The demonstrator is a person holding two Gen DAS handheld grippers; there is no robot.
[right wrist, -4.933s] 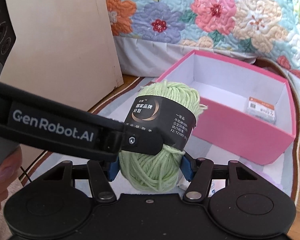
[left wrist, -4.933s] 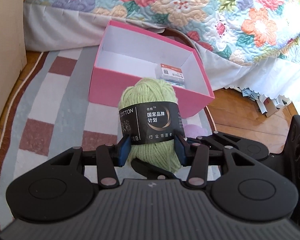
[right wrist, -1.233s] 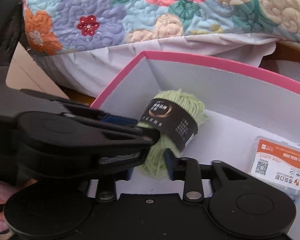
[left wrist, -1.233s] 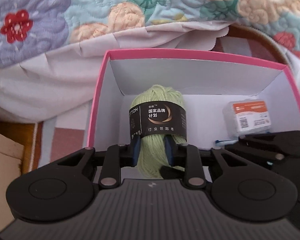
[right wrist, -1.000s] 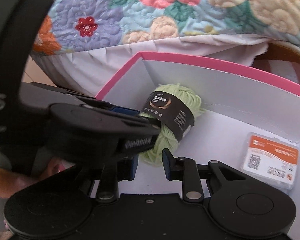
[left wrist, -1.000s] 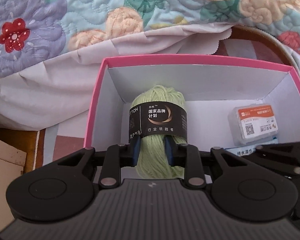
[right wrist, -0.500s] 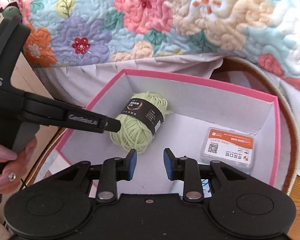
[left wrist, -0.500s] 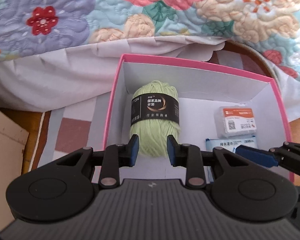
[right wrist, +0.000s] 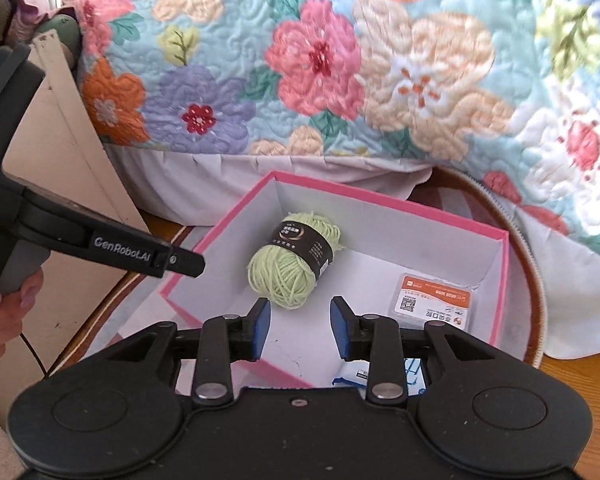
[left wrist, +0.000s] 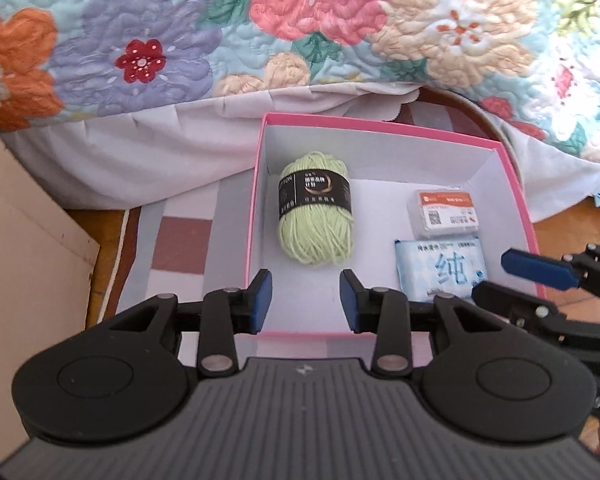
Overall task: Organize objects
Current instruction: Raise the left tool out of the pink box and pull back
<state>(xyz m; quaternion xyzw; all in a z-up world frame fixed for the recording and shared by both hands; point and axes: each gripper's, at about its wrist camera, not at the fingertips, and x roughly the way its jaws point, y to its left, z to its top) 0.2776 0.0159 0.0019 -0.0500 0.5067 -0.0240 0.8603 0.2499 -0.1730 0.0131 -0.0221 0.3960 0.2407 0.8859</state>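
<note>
Both grippers, left gripper [left wrist: 305,300] & right gripper [right wrist: 296,327], have jaws just opening, nothing btwn them. Yarn ball [left wrist: 315,215] lies on its side in pink box [left wrist: 384,125], far-left corner, likely so other items fit: small labelled case [left wrist: 446,213], wipes pack [left wrist: 440,270] alongside.

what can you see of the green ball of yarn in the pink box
The ball of yarn is pale green, soft and loosely wound, with a black paper band printed in gold and white around its middle. It lies on its side on the white floor of the pink box, in the far left part, close to the left wall. A small labelled case and a blue packet lie apart to its right. Neither tool touches it.
</note>
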